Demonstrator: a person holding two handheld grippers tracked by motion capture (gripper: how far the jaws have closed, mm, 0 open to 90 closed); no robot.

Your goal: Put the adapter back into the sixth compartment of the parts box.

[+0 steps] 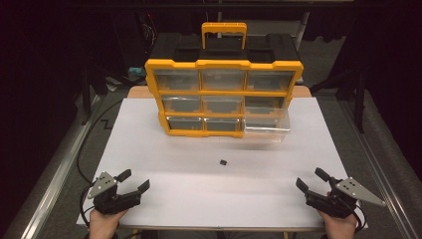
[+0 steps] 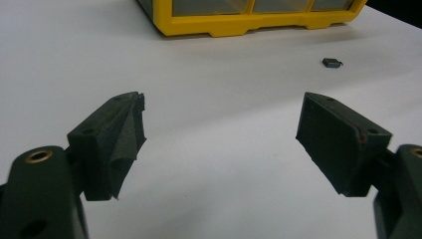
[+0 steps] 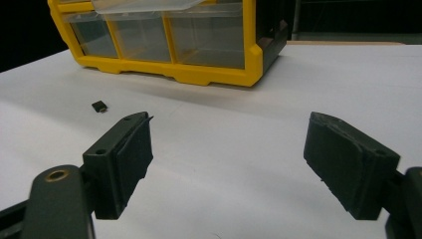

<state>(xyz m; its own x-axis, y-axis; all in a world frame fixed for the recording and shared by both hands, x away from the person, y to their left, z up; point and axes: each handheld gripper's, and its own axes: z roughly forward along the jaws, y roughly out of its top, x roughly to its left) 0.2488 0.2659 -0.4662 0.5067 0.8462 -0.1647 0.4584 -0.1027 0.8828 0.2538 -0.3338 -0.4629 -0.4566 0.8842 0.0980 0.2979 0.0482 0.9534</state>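
A yellow and black drawer organizer [image 1: 223, 97] stands upright at the back of the white table, with clear drawers in a three by three grid. Its bottom right drawer [image 1: 266, 127] is pulled out. A small black part [image 1: 224, 162] lies alone on the table in front of it; the same small black part [image 2: 331, 62] [image 3: 99, 106] lies ahead of each gripper's jaws. My left gripper [image 1: 134, 180] rests open at the near left, nothing between its jaws. My right gripper [image 1: 311, 178] is open at the near right, also with nothing held.
The white table top [image 1: 219, 189] spans between the two grippers. The organizer's yellow carry handle [image 1: 224, 31] sticks up at the back. Metal rails [image 1: 54, 169] run along both sides of the table. Dark surroundings lie beyond.
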